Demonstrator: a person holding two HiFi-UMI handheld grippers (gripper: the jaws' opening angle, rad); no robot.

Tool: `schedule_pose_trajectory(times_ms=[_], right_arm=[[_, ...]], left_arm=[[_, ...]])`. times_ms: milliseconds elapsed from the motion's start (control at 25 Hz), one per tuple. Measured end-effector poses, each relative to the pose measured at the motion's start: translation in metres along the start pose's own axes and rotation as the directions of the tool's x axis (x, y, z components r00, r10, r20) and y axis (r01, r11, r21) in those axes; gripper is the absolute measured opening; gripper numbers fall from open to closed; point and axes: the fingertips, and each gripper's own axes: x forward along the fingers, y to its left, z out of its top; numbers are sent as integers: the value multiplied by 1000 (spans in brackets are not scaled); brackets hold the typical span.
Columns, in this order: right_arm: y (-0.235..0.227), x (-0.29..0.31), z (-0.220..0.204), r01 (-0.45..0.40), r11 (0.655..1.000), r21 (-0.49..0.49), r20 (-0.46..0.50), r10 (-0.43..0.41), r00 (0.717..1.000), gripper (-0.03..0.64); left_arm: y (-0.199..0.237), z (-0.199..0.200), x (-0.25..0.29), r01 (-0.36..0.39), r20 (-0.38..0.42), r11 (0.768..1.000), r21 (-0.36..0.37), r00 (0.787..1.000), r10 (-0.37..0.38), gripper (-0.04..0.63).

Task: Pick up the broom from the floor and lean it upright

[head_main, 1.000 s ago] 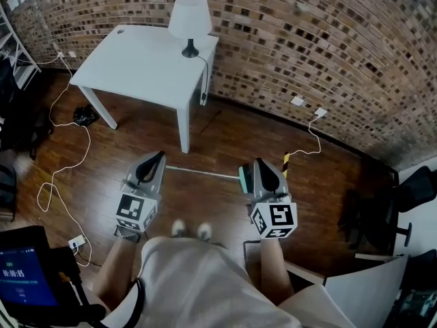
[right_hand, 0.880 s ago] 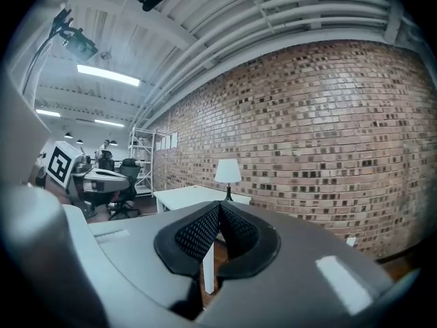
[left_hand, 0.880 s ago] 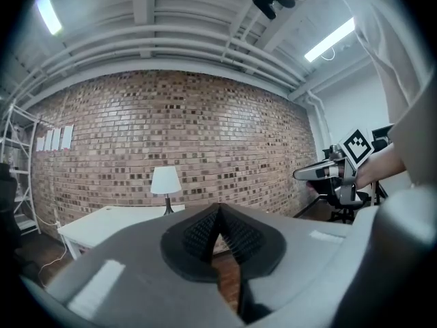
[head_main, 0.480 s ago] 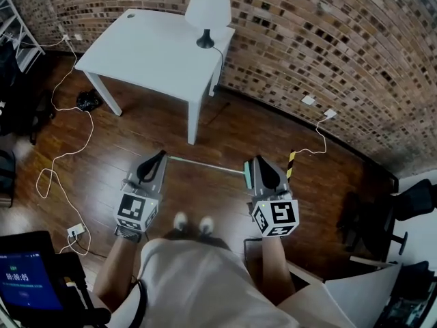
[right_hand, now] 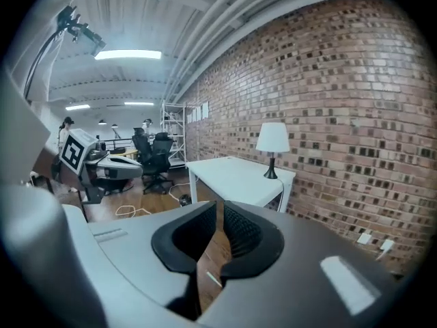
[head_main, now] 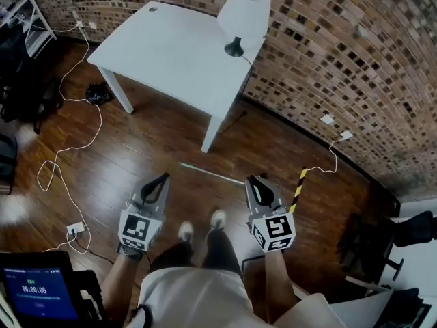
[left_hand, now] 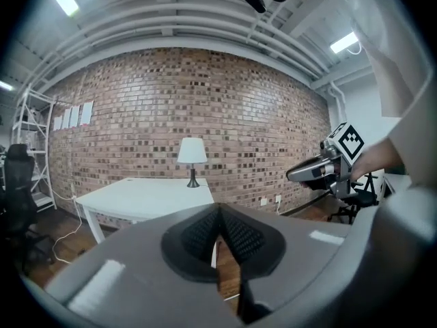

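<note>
On the near side of the white worktop (head_main: 171, 53), my left tool (head_main: 162, 178) is clenched on nothing, while my right tool (head_main: 254, 180) has just been opening, its jaws a slit apart with nothing between. Just beyond both, toward the worktop's front leg, the broom (head_main: 208, 172) lies flat on the wooden floor (head_main: 136, 149), untouched. A lamp (head_main: 244, 12) stands on the worktop's far corner beside the brick wall (head_main: 341, 46).

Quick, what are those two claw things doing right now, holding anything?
Left gripper: shut, jaw tips together, nothing held.
Right gripper: slightly open, jaws have just been opening, nothing between them.
</note>
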Motion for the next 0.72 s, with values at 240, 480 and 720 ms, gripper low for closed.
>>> schedule_pose_trajectory(times_ms=[240,480,720], right_arm=[[-4,97,-71,-127,989,70,-116,134,984,54],[-10,205,-167,-230,970,75,-227,241,944,60],[-19,278,-281,-342,938,49,-409,331,850,64]], left_arm=[[52,-65,25,-113,-102,993,-29,989,110,2],[89,-159,63,-212,-192,976,-48,961,200,2],[91,-253,118,-273,-264,955,-116,935,235,2]])
